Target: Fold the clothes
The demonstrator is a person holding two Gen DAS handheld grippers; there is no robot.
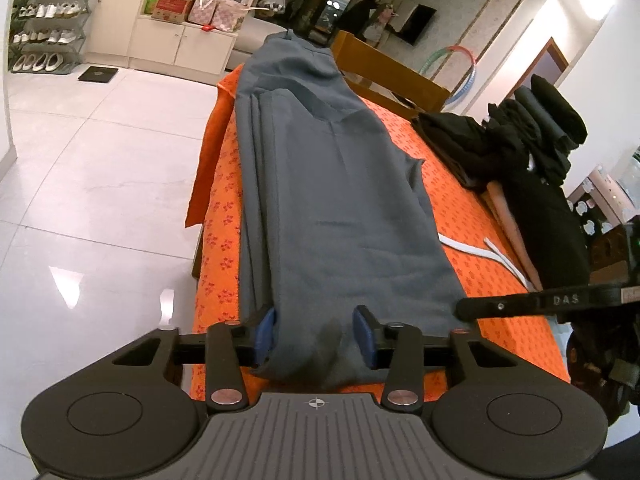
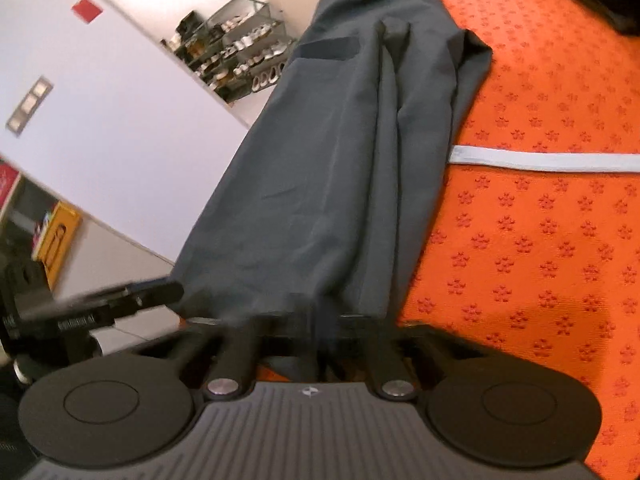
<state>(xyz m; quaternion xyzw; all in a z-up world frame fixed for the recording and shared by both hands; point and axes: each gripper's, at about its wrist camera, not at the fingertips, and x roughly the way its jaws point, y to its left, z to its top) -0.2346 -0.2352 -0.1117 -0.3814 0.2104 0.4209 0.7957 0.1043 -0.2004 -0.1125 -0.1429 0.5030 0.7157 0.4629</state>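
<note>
Looking along my left gripper (image 1: pixel 316 334), I saw its blue pads (image 1: pixel 266 330) standing apart, the near hem of the grey trousers (image 1: pixel 332 184) bunched between them. The trousers lay lengthwise on the orange tablecloth (image 1: pixel 480 216), waistband far. My right gripper (image 2: pixel 316 332) met the same hem; fabric hid its jaws, so I couldn't tell.

Surroundings of the orange flower-patterned tablecloth (image 1: pixel 472 216)

A metal rack of white shoes (image 1: pixel 44 32) stands far left on the glossy white floor tiles (image 1: pixel 92 184); cream cabinets (image 1: pixel 180 46) sit beyond, and a wooden chair (image 1: pixel 384 76) with a striped hoop (image 1: pixel 468 76) far right.
</note>
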